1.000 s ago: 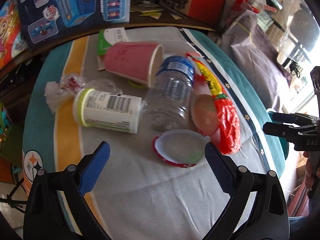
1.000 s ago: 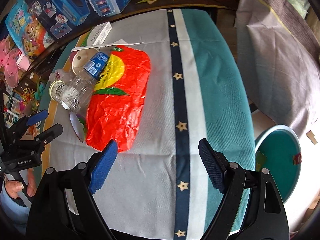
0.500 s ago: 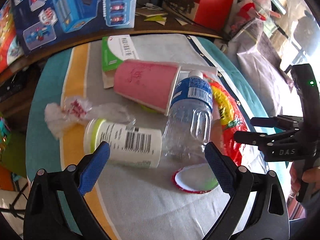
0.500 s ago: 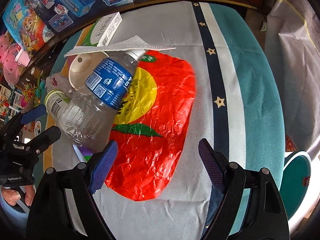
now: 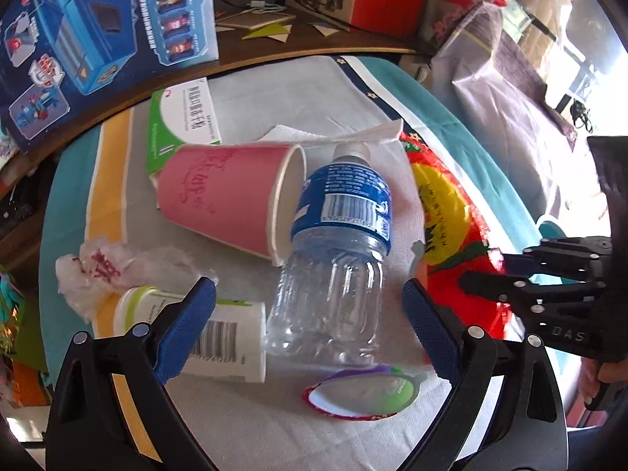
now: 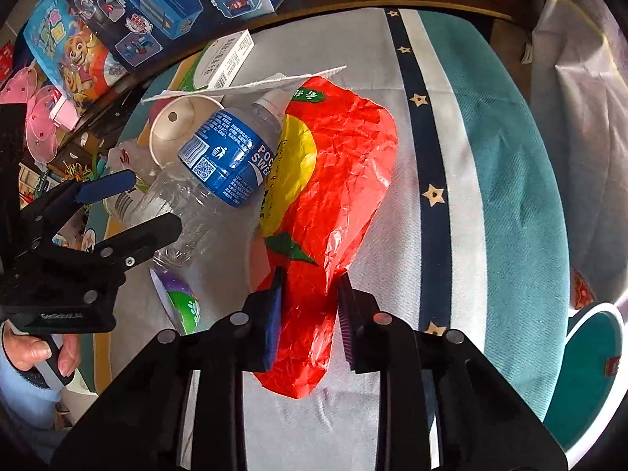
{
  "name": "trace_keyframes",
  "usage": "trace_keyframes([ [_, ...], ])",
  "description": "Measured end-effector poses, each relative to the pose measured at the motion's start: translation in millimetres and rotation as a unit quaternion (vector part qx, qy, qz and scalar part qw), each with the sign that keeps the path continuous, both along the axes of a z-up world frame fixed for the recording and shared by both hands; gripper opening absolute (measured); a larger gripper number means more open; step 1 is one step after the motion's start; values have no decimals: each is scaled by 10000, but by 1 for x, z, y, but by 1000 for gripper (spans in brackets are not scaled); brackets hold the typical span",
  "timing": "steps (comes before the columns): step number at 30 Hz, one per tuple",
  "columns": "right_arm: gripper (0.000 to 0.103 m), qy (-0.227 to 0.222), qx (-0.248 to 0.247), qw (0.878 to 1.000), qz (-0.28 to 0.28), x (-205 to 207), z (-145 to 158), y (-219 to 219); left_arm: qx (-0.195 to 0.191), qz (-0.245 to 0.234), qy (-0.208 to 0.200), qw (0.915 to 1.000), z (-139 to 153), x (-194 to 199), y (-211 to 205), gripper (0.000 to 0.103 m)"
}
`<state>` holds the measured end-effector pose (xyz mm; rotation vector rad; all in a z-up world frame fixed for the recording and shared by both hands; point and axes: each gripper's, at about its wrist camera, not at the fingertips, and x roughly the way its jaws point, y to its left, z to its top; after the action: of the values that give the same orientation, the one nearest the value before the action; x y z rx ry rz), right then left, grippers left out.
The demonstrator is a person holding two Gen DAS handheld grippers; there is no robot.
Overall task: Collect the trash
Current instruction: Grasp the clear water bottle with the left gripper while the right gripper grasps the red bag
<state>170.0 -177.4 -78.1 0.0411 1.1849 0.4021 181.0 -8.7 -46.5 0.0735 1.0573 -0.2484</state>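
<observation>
A clear plastic bottle [image 5: 333,259] with a blue label lies on the tablecloth; it also shows in the right wrist view [image 6: 219,161]. My left gripper [image 5: 310,325] is open, its pads either side of the bottle's base. A red and yellow crinkled wrapper [image 6: 333,204] lies right of the bottle and shows in the left wrist view [image 5: 451,219]. My right gripper [image 6: 310,318] is shut on the wrapper's near end. A pink paper cup [image 5: 227,200], a white tub [image 5: 219,337], a foil lid [image 5: 361,392] and a crumpled plastic bag [image 5: 106,271] lie around.
A green and white carton [image 5: 180,117] and a paper napkin [image 5: 314,133] lie behind the cup. Toy boxes [image 5: 98,27] stand on the wooden ledge behind. A teal bin [image 6: 588,369] stands on the floor at the right, below the table [image 6: 502,125] edge.
My right gripper has closed on the near end of the red wrapper. My left gripper has moved forward, so the bottle's base now sits between its open pads.
</observation>
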Motion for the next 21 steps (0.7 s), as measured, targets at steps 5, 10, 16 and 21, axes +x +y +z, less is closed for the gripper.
trace_keyframes([
  [5,21,66,108,9999,-87,-11,4,-20,148,-162,61,9997,-9,7,-15,87],
  [10,22,137,178,9996,-196,-19,5,-39,112,-173,101,9997,-15,2,-20,67],
  [16,22,124,172,9994,-263,-31,7,-60,40,-395,280,9988,-17,-12,-26,67],
  [21,22,125,112,9993,-332,-37,4,-70,276,-338,261,9987,-22,-1,-33,69],
])
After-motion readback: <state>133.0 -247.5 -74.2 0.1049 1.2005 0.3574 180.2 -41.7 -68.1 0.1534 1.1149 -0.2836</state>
